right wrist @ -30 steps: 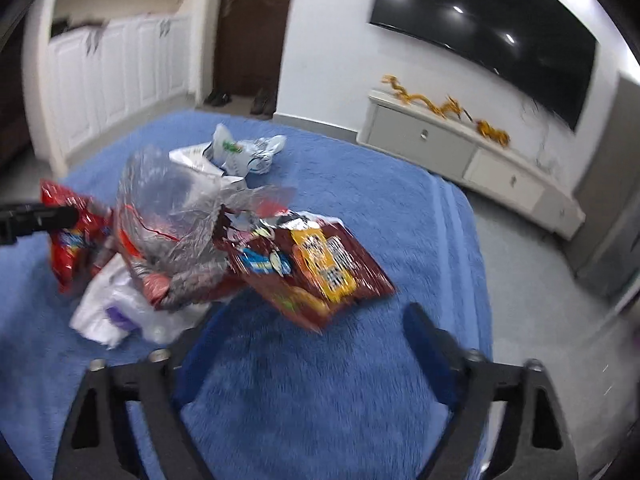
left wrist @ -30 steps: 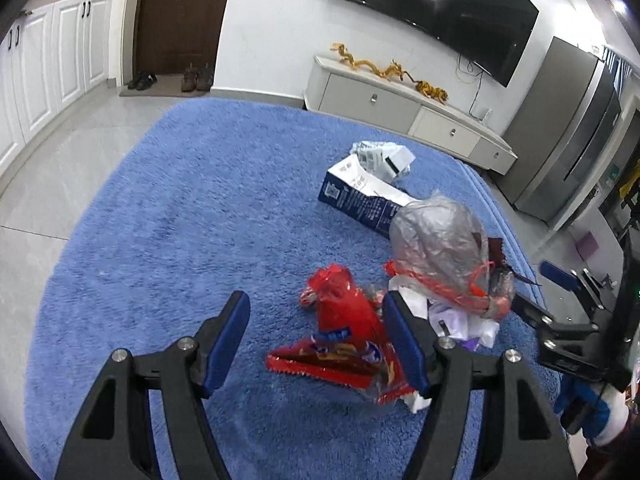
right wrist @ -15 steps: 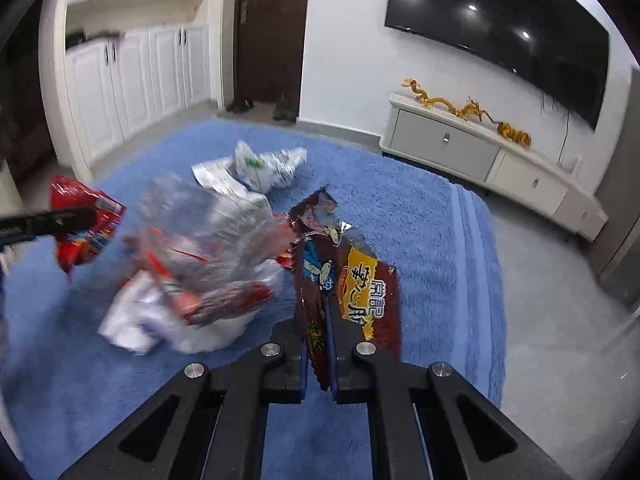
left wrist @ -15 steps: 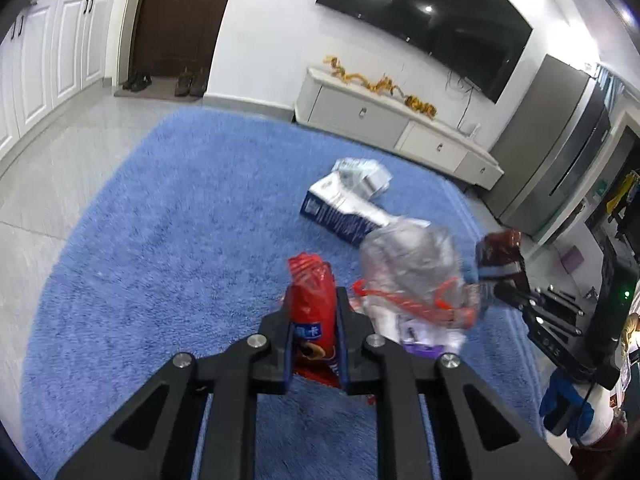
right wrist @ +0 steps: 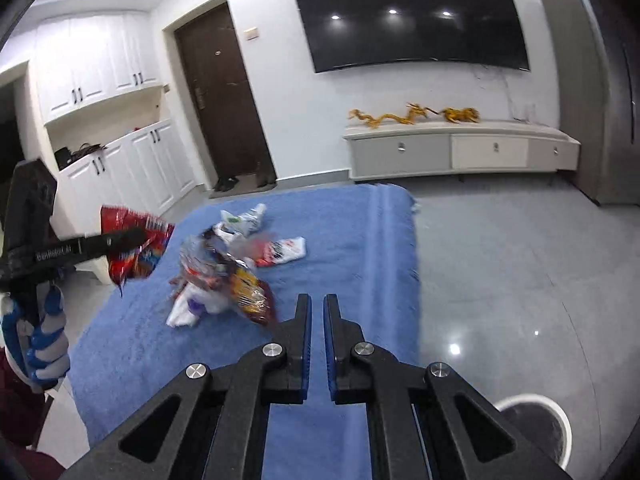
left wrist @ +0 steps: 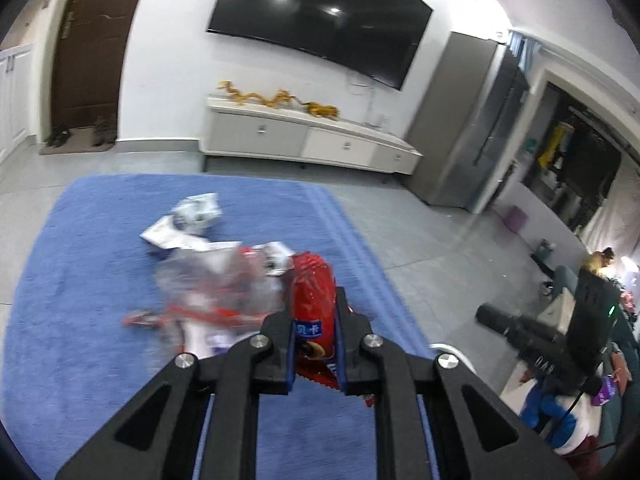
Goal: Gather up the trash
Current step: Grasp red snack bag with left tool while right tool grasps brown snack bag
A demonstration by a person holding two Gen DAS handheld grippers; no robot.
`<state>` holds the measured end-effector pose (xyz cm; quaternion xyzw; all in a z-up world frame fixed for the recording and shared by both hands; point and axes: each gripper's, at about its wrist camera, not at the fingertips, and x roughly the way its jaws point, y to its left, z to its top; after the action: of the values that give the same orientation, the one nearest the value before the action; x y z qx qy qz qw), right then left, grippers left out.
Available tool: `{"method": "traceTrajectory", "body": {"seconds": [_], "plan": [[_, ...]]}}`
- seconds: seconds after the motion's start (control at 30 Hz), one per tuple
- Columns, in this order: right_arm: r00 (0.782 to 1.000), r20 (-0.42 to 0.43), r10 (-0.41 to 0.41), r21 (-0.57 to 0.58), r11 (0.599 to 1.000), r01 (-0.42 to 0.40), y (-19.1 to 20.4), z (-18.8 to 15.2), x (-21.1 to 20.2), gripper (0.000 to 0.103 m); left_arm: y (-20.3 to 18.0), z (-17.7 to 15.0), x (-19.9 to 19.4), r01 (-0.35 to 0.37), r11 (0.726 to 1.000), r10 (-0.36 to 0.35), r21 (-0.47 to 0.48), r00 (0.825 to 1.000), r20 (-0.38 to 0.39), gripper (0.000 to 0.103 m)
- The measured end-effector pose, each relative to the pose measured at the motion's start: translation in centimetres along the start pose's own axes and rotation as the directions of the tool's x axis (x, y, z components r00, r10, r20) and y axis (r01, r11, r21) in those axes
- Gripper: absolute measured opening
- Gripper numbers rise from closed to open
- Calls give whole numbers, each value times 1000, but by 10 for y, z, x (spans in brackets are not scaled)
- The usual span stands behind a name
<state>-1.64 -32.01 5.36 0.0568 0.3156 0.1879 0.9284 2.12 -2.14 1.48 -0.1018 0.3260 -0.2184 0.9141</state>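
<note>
Left gripper (left wrist: 314, 344): jaws pinching a red snack bag (left wrist: 312, 308), lifted clear of the blue rug (left wrist: 100, 360).

Right gripper (right wrist: 316, 332): jaws nearly pressed together, a thin gap between them and nothing visibly held. A brown-and-yellow snack wrapper (right wrist: 250, 294) shows just left of its tip, blurred; I cannot tell if it is touching.

Remaining litter on the rug: clear plastic bag (left wrist: 216, 284), white crumpled wrappers (right wrist: 240, 220).

White bin rim (right wrist: 536, 428) sits low right, on the grey floor.

Step in hand, by my reading: carrying picked pieces off. Next, the red bag needs to reach the bin before release.
</note>
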Motion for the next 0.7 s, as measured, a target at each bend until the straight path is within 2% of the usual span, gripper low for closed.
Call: {"method": "traceTrajectory", "body": {"seconds": [0.1, 0.17, 0.2, 0.23, 0.3, 0.4, 0.53, 0.6, 0.67, 0.7], "plan": [[1000, -22, 16, -10, 1000, -16, -1, -11, -6, 7, -15, 3, 5, 11, 1000, -11, 11, 1000, -2, 13], [998, -39, 39, -18, 999, -39, 3, -15, 0, 13, -16, 2, 2, 10, 1000, -10, 10, 1000, -4, 13], [997, -51, 57, -26, 998, -58, 9, -16, 8, 25, -15, 2, 0, 1, 1000, -1, 9, 1000, -2, 13], [996, -60, 67, -30, 997, -69, 14, -18, 13, 46, -13, 3, -1, -8, 1000, 8, 8, 1000, 1, 13], [993, -69, 95, -47, 994, -99, 26, -18, 28, 69, -3, 3, -6, -27, 1000, 27, -10, 1000, 6, 13], [978, -112, 177, -61, 981, -185, 41, -10, 60, 70, 15, 1, -15, -55, 998, 56, -34, 998, 15, 13], [959, -191, 208, -107, 967, -231, 55, 2, 115, 70, 37, -3, -26, -85, 994, 87, -67, 996, 24, 13], [940, -237, 245, -118, 953, -278, 61, 6, 143, 70, 46, -5, -30, -100, 992, 102, -81, 994, 25, 13], [931, -268, 248, -139, 946, -292, 66, 5, 162, 70, 54, -7, -32, -112, 989, 115, -92, 993, 24, 13], [924, -293, 244, -149, 943, -296, 69, 5, 174, 65, 58, -8, -34, -120, 988, 123, -101, 992, 23, 13]]}}
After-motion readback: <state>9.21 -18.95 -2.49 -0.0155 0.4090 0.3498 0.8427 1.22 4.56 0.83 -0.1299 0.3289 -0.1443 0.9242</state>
